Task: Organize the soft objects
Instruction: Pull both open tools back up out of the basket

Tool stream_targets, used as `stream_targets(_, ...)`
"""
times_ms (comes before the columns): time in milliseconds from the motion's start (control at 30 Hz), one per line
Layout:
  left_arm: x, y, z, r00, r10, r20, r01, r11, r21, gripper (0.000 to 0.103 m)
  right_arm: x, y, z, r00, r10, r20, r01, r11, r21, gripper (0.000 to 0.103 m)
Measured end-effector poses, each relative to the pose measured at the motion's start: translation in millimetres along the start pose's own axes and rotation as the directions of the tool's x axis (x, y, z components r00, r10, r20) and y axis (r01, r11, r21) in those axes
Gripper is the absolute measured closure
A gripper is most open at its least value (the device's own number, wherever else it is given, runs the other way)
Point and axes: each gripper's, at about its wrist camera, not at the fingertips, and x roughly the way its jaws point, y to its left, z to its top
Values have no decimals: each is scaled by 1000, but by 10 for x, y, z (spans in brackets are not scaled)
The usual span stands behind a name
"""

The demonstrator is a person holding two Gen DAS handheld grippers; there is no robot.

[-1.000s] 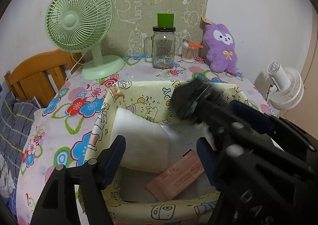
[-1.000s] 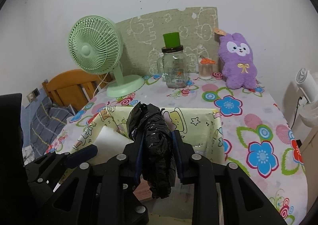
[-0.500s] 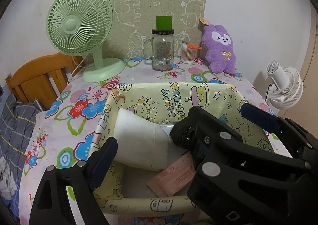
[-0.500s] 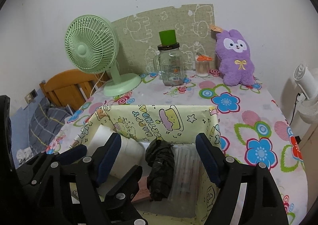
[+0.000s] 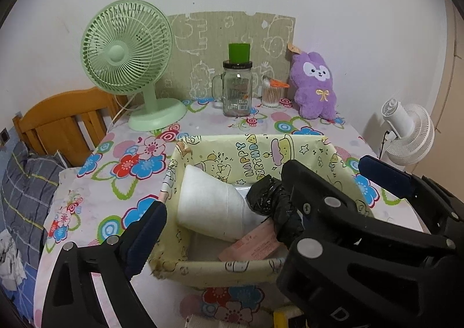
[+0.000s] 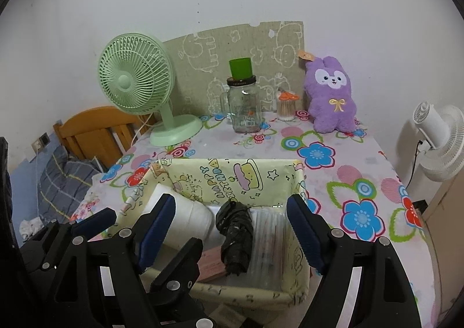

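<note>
The crumpled black plastic bag bundle [image 6: 234,236] lies loose in the yellow cartoon-print fabric box [image 6: 220,180]; both hand-held grippers, right [image 6: 230,231] and left [image 5: 261,197], have just been opening, jaws spread and empty (crowding each other), so either could snag the floppy box wall

Box [image 6: 220,183] open-topped, half full

- Black bag roll [image 5: 272,200]: near end hidden behind the right gripper's arm in the left wrist view.
- Pink packet [image 5: 250,247]: partly covered by the white roll [image 5: 211,206] and the bag roll.
- Jar [image 6: 243,107] label print: too small to read.
- White fan [image 6: 440,139]: cut off at the frame edge.
</note>
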Motion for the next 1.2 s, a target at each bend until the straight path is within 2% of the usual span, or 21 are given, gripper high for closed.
stream_targets(200, -208, -4, -31, 999, -10, 33, 10, 1000, 5, 7, -214, 69, -13, 1000, -12, 28, 13, 1000, -14, 16)
stream_targets(500, -448, -2, -126, 998, -23, 63, 23, 1000, 3, 2, -476, 158, -56, 998, -15, 53, 17, 999, -38, 13)
stream_targets(633, -539, -11, -173, 997, -23, 78, 23, 1000, 6, 1, -604, 202, -88, 996, -45, 78, 49, 997, -55, 10)
stream_targets(1200, -845, -69, -442, 993, -36, 111, 34, 999, 17, 0, -959, 287, -323, 995, -42, 89, 52, 993, -102, 10)
